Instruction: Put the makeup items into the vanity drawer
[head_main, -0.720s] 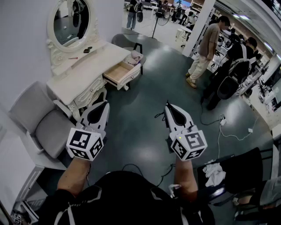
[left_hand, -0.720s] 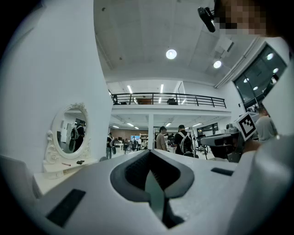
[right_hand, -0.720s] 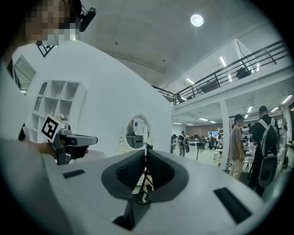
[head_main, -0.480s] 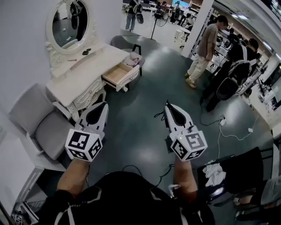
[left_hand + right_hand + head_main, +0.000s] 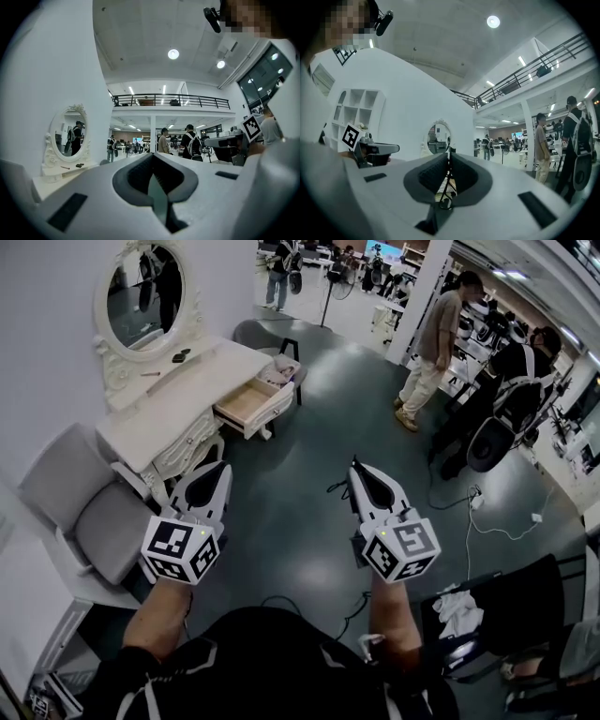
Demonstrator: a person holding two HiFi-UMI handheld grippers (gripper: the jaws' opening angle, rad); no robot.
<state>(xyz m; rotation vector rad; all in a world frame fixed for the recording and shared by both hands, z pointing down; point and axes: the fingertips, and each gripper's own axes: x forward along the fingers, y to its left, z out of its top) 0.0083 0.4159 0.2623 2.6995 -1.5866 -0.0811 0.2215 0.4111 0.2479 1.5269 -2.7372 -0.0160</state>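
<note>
The white vanity [image 5: 173, 404] with its oval mirror [image 5: 141, 296] stands at the upper left of the head view, a few steps away. Its wooden drawer [image 5: 248, 401] is pulled open and looks empty. A small dark makeup item [image 5: 180, 355] and a thin stick-like one [image 5: 150, 374] lie on the vanity top. My left gripper [image 5: 221, 468] and right gripper [image 5: 355, 468] are held level above the floor, both shut with nothing in them. The left gripper view shows the mirror [image 5: 65, 138] and the dark item [image 5: 79, 165] beyond the left gripper [image 5: 152, 157]. The right gripper [image 5: 449, 157] faces the mirror [image 5: 439, 138].
A grey chair [image 5: 89, 512] stands left of me beside the vanity. A stool with a cloth [image 5: 279, 367] sits behind the drawer. Several people [image 5: 431, 343] stand at the right. Cables [image 5: 473, 507] lie on the dark floor. A black chair with a white cloth [image 5: 459, 606] is at my right.
The vanity sits slightly further left in the head view than before. Both grippers keep the same pose and stay shut.
</note>
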